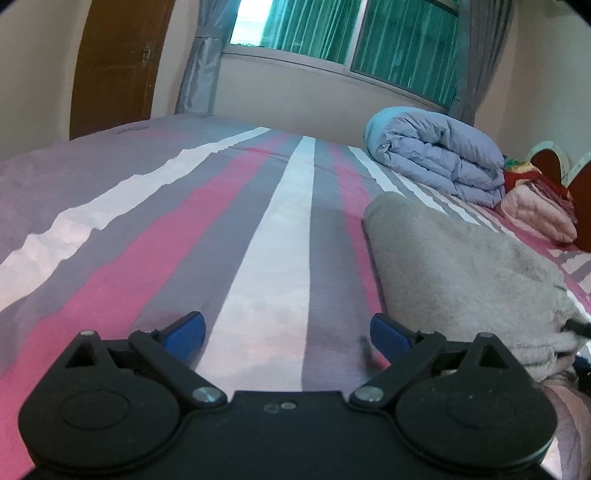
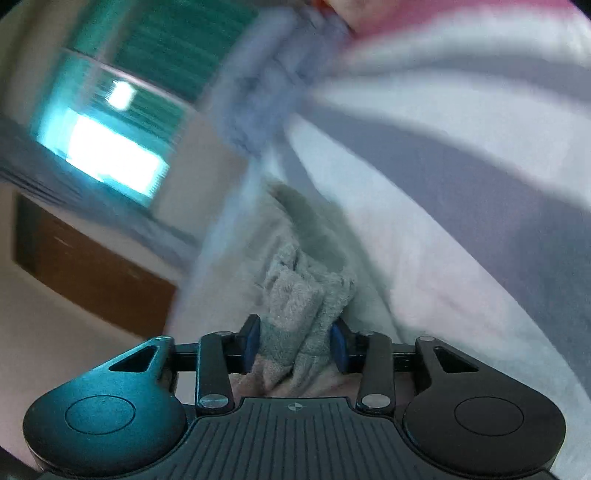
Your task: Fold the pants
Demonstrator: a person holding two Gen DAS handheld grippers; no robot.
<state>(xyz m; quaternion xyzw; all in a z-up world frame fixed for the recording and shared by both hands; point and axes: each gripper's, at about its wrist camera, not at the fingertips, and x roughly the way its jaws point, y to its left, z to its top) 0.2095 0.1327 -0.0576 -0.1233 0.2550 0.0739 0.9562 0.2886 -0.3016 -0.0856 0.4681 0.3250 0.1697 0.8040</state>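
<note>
Grey pants on a striped bed, one gripper clamped on them, the other empty.

The striped bedsheet [image 1: 258, 236] fills the left view, a folded blue quilt [image 1: 439, 155] at its far side. The grey pants [image 1: 465, 273] lie bunched to the right, their long axis running away from the camera. The left gripper [image 1: 288, 332] stands spread wide, holding nothing, pants just beside its right finger. The right gripper [image 2: 295, 341] is pinched narrowly on a pants fold [image 2: 303, 306]; that view is blurred.

dim room, daylight from window [image 1: 343, 33], right wrist view motion-blurred, fisheye-bent edges
</note>
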